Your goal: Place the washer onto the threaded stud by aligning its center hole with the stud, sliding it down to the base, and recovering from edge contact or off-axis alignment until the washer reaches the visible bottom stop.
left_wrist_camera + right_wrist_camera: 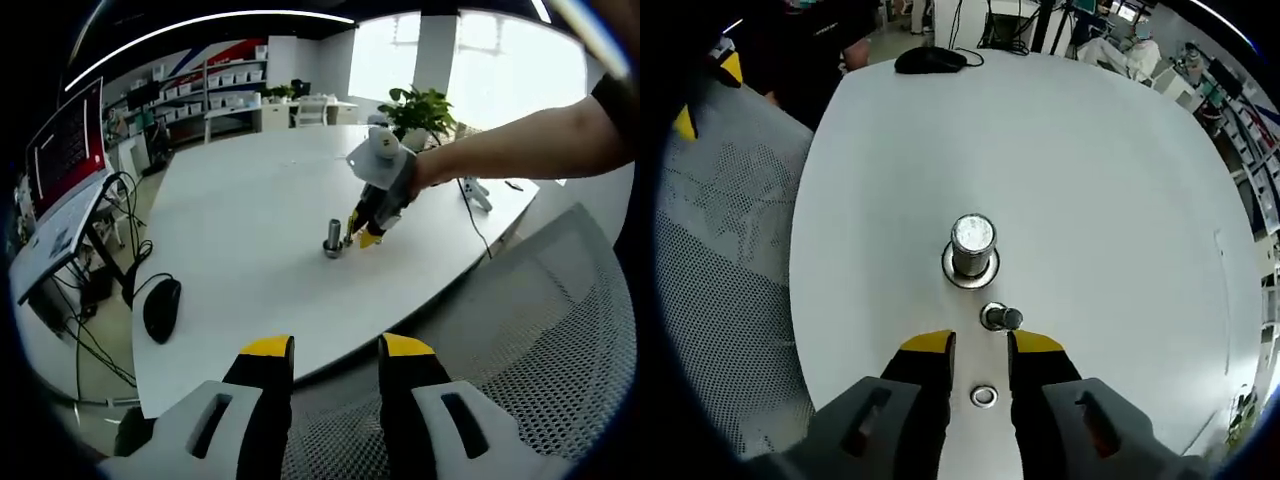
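White counter point(1090, 180) carries the stud point(971, 247) and, between my right gripper point(983, 352)'s open, empty jaws, the washer point(984, 396); I'd pinch its rim squarely; left gripper point(338, 357) idles open.

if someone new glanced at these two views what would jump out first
The upright threaded stud stands alone mid-way across the white table, with a small nut just in front of it. A washer lies flat on the table between the open right tongs. In the left gripper view the right tongs hover beside the stud, while a black mouse sits near the table edge.
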A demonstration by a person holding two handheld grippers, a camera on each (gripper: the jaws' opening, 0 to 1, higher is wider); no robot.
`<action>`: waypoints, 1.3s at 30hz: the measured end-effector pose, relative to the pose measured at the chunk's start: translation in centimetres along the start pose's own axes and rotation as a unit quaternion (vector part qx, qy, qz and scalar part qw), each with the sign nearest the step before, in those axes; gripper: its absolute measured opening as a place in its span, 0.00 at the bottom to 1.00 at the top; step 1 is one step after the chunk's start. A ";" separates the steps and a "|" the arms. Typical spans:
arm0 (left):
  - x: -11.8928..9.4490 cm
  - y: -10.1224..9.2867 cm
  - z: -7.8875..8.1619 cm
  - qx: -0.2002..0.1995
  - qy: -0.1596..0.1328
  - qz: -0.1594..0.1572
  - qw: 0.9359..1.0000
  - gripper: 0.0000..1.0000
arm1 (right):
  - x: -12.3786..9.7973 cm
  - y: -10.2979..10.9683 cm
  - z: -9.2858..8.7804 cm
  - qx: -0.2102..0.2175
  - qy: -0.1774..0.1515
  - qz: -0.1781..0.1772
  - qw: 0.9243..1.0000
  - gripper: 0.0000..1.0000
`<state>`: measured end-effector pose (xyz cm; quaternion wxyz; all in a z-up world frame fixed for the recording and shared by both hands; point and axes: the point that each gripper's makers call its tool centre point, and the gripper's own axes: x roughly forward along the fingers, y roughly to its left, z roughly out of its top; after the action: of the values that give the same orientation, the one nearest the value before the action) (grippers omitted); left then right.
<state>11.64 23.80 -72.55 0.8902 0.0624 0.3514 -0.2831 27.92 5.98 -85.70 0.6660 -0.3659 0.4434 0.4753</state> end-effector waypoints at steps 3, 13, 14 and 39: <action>0.0 0.0 0.0 0.001 -0.001 -0.001 1.000 0.32 | -0.5 0.0 -0.8 0.010 -0.001 -0.003 1.000 0.23; 0.0 0.0 0.1 0.004 -0.002 -0.001 1.000 0.32 | -1.3 0.3 -2.9 0.035 0.003 0.000 0.999 0.22; 0.0 0.0 0.1 0.004 -0.002 -0.001 1.000 0.32 | -1.2 0.3 -3.1 0.035 0.005 0.000 0.999 0.22; 0.0 0.0 0.1 0.003 -0.002 -0.001 1.000 0.32 | -0.2 -0.6 -4.2 0.034 0.060 0.013 0.998 0.16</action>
<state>11.66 23.78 -72.49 0.8906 0.0640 0.3488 -0.2849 27.48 1.93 -86.94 0.6444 -0.3647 0.5031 0.4457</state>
